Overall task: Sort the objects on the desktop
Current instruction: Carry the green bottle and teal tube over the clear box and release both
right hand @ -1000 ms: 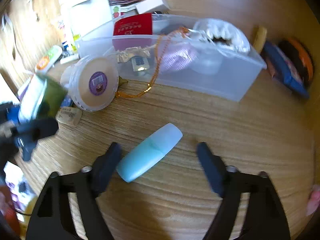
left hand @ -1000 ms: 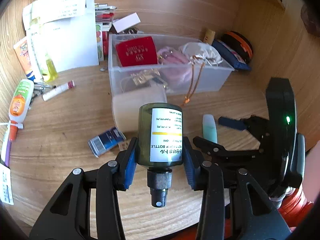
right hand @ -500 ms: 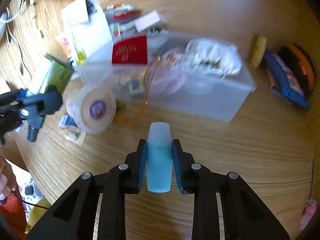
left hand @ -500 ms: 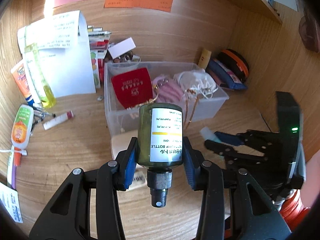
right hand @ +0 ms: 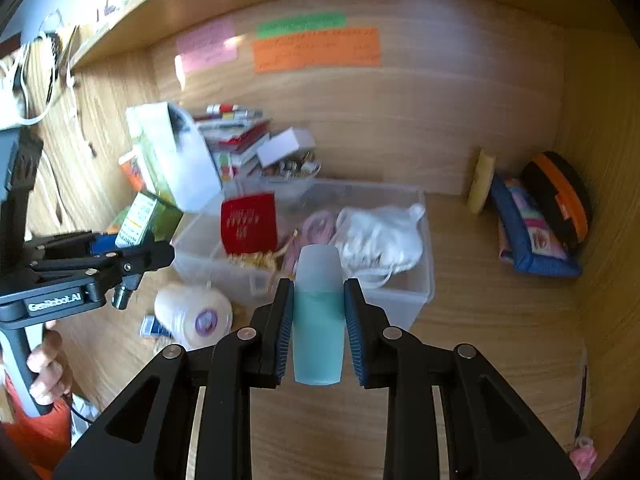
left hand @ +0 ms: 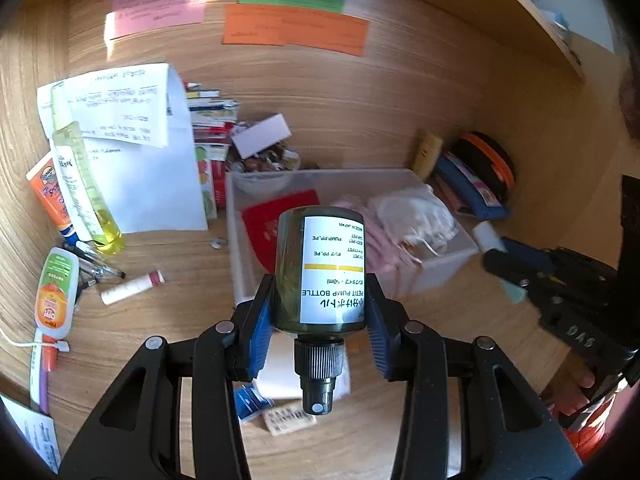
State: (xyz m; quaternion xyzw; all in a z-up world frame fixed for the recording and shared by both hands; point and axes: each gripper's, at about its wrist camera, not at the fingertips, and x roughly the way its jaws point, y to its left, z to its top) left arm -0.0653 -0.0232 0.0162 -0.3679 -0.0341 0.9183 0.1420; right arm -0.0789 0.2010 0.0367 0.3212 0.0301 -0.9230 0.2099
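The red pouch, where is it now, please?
In both wrist views the red pouch stands inside the clear plastic bin, at its left end, left of the pink items and the white drawstring bag.

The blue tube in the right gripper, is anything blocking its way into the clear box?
Nothing visible does. The blue tube sits in the right gripper with open air ahead; the clear box has no lid, though pouches fill much of it.

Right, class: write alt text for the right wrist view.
The right tongs grip a teal tube above a wooden desk. Behind it sits a clear bin holding a red pouch; the left tongs hold a green bottle.
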